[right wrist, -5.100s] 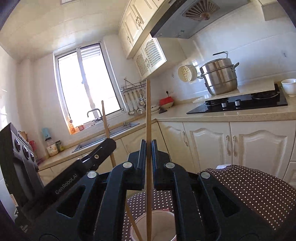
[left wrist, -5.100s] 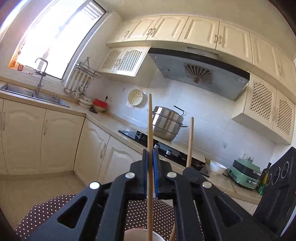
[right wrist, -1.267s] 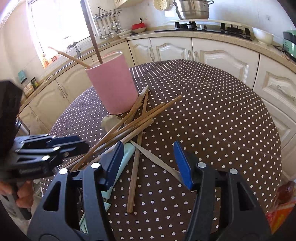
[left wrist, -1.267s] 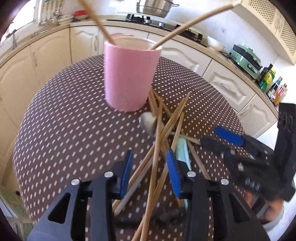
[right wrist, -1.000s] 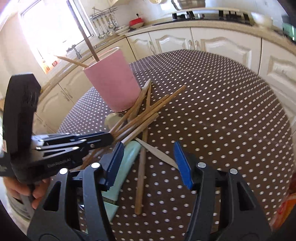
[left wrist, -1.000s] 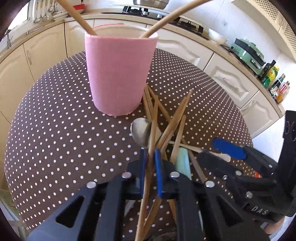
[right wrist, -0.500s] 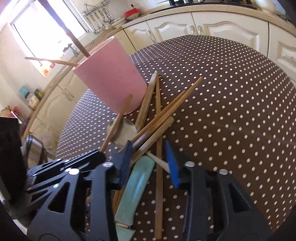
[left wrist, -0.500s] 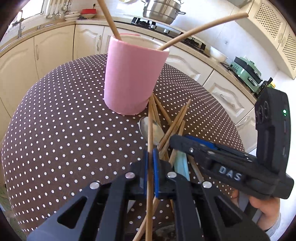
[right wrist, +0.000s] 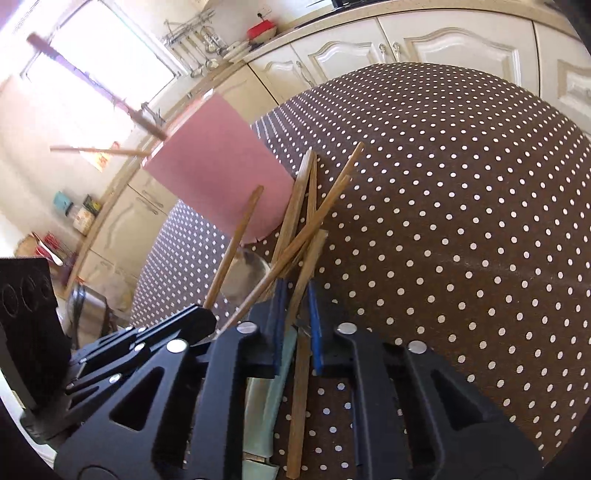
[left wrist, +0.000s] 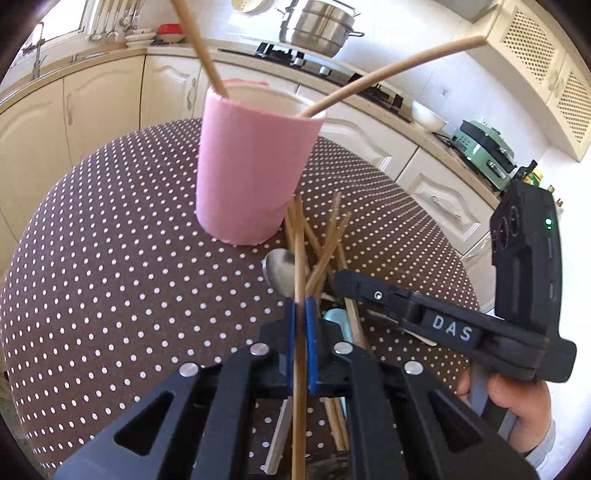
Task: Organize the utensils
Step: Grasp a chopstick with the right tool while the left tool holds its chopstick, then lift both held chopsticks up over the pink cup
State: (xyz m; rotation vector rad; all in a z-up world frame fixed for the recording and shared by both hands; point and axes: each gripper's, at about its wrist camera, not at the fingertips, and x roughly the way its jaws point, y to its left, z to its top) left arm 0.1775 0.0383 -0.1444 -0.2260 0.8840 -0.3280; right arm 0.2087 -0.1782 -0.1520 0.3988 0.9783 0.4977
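Sorting has barely begun: two wooden chopsticks (left wrist: pixel 388 68) already lean out of the pink cup (left wrist: pixel 251 173), which stands upright on the dotted brown surface (left wrist: pixel 110 258), while most of the pile (right wrist: pixel 306 206) of chopsticks lies crossed just beside the cup's base, touching it

On the left, the left gripper (left wrist: pixel 300 339) has its blue fingers (left wrist: pixel 290 343) pressed together on one chopstick (left wrist: pixel 300 280), whose far end rises clear of the heap toward the cup. Under the sticks lies a metal spoon (left wrist: pixel 277 269), and a pale green handle (right wrist: pixel 280 384) runs beneath them, perhaps another utensil; I cannot tell which kind

On the right, the right gripper (right wrist: pixel 295 325) is closing, its fingers (right wrist: pixel 316 325) narrowing around a flat wooden chopstick (right wrist: pixel 301 369) that sits between them but is not yet clearly pinched

What is left looks like most of the job: these two sticks, the rest of the heap, the spoon and the green-handled piece. The tangle is the main obstacle, since lifting one stick may drag its neighbours, and the two grippers work very near each other. Behind stand cream cabinets (left wrist: pixel 92 107), a steel pot (left wrist: pixel 319 27) on the hob and a green appliance (left wrist: pixel 484 151)
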